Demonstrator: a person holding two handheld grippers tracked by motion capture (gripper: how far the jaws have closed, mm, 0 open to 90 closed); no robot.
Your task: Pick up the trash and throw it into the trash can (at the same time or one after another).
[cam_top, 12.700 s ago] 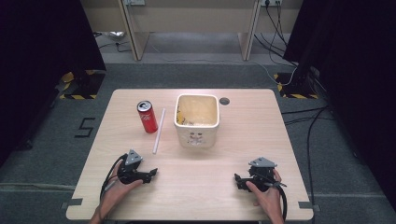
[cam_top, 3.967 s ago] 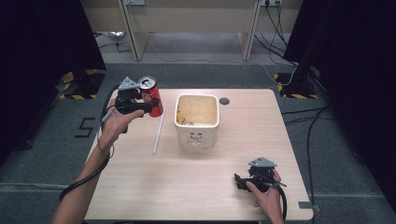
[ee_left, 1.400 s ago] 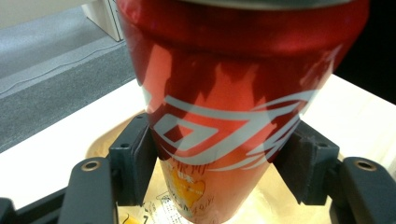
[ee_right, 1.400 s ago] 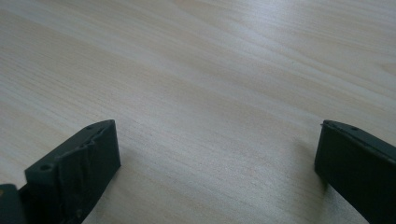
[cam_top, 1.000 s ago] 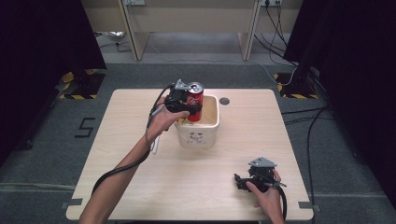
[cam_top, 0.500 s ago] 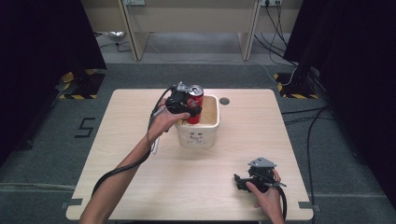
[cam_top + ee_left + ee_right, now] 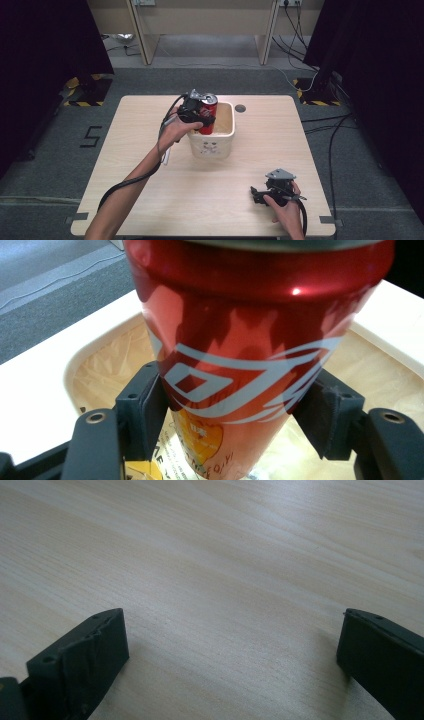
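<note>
From above, the left gripper [image 7: 200, 116] held a red soda can [image 7: 207, 114] upright over the left part of a cream bin [image 7: 212, 145] at the table's [image 7: 280, 130] middle; the right gripper [image 7: 265, 195] rested near the right. In the left gripper view, jaws clamped the can's [image 7: 240, 340] sides above the bin's [image 7: 100, 347] lined inside. In the right gripper view, jaws stood wide apart over bare table [image 7: 225, 580].

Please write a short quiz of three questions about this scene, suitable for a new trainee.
1. True or false: the left tongs are clamped on the red can.
2. The can is held over which thing: (a) the white bin, (b) the floor, (c) a plate?
3. In what state are the right tongs, and where are they?

Key: 1 true. 2 a. 3 open, with nothing between them, low over the wooden table.
</note>
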